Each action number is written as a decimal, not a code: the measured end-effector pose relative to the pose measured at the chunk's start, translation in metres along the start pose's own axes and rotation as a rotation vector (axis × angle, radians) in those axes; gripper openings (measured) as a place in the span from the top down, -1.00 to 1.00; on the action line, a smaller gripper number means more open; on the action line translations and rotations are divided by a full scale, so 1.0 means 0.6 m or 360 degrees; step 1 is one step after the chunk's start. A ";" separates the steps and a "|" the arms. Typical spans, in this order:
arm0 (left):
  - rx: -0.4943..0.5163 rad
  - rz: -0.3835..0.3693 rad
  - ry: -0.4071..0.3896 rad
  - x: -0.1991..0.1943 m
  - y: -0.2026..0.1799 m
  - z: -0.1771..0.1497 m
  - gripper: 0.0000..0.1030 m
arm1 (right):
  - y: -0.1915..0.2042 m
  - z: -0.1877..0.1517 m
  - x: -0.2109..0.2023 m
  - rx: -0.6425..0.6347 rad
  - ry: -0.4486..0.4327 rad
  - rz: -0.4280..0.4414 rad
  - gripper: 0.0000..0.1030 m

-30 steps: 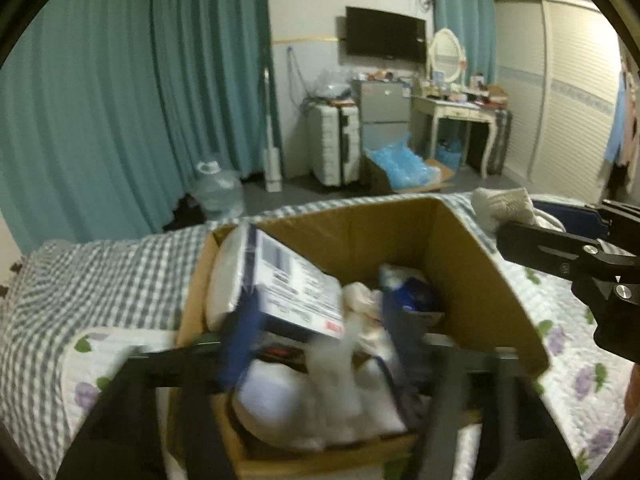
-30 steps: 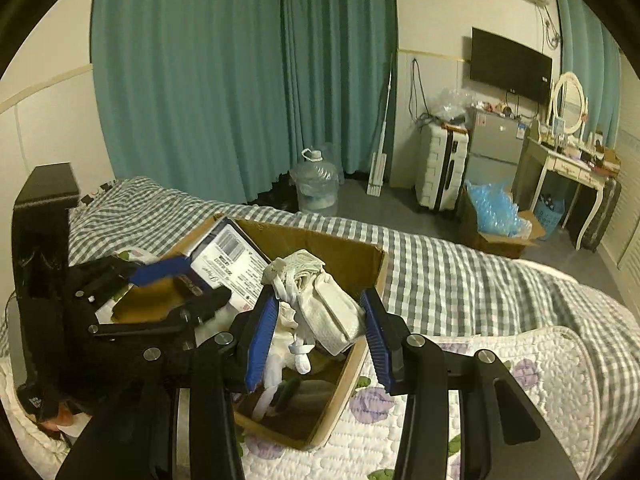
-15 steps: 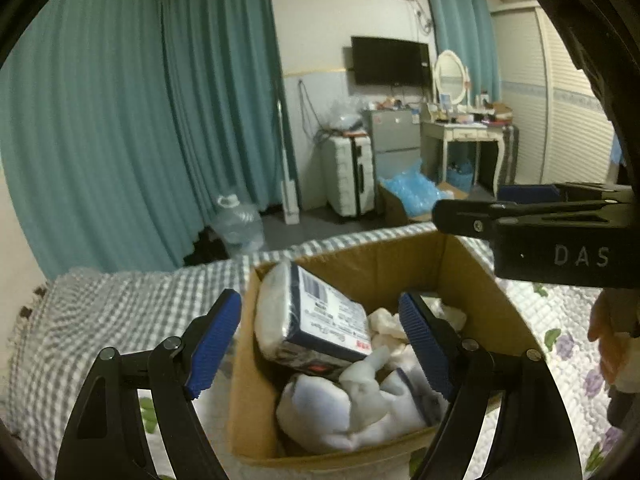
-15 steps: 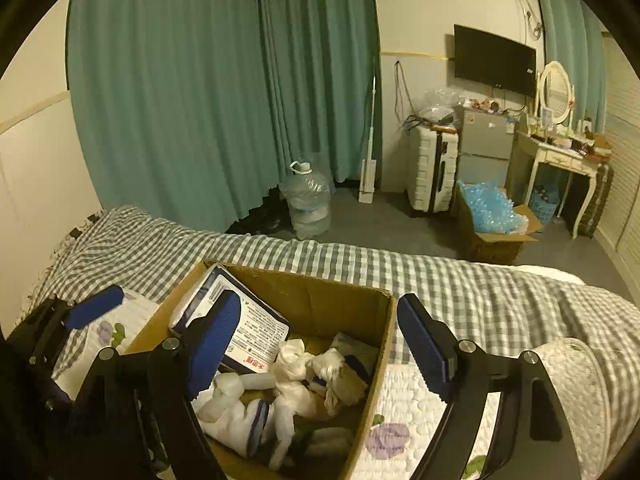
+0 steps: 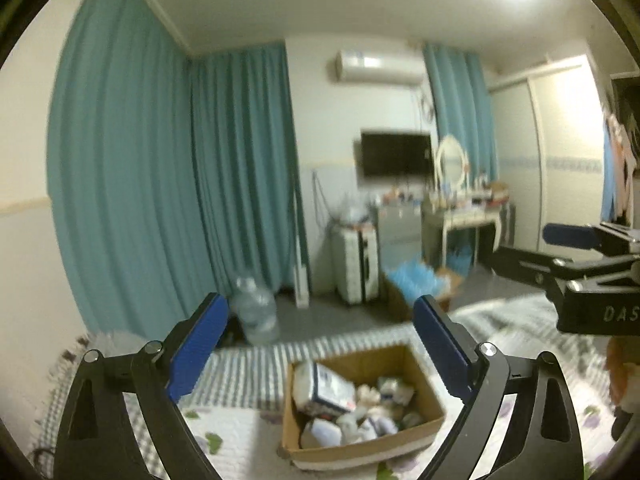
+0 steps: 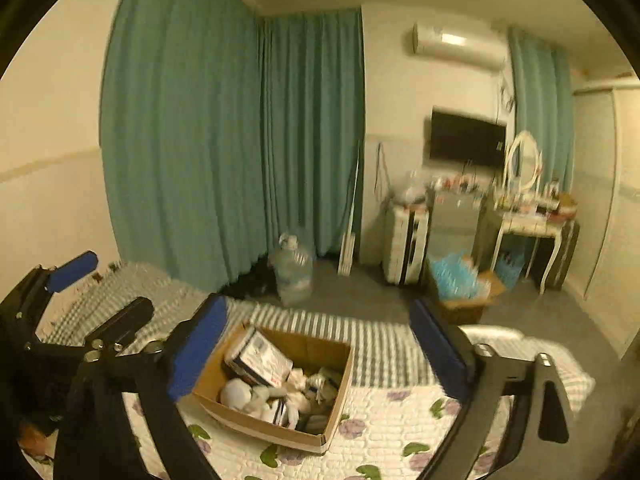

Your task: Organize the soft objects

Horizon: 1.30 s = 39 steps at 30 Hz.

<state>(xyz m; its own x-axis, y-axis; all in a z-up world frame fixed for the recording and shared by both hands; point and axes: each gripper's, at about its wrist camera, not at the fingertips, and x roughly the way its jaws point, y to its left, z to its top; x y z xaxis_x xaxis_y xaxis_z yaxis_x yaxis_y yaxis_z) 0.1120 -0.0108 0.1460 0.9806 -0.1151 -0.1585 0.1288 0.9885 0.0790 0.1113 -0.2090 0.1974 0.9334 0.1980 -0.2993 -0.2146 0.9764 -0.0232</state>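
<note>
Presently: cardboard box point(image 5: 362, 408) of soft items point(image 6: 280, 394) on quilted bed point(image 6: 384, 432), below and ahead of left gripper point(image 5: 320, 354) and right gripper point(image 6: 316, 354); both wide open, empty, about equally near.

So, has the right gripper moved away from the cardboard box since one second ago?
Yes. The right gripper pulled up and back: the cardboard box now looks smaller and lower between its open fingers.

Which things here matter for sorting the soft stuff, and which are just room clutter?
Job: cardboard box, white soft items and wrapped package inside it, left gripper, right gripper.

Clutter: water jug, suitcase, dressing table, television.
</note>
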 end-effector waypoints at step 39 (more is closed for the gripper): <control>-0.0046 0.0159 0.0209 -0.022 0.030 -0.285 -0.92 | 0.037 -0.305 0.042 0.0163 0.0118 0.0012 -1.00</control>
<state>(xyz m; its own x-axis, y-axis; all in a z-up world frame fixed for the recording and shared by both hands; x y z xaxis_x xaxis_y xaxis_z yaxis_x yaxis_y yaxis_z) 0.0763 0.0253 -0.0185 0.9604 -0.0039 -0.2784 0.0251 0.9970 0.0727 0.0775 -0.1982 0.0148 0.9071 0.2023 -0.3692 -0.1876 0.9793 0.0757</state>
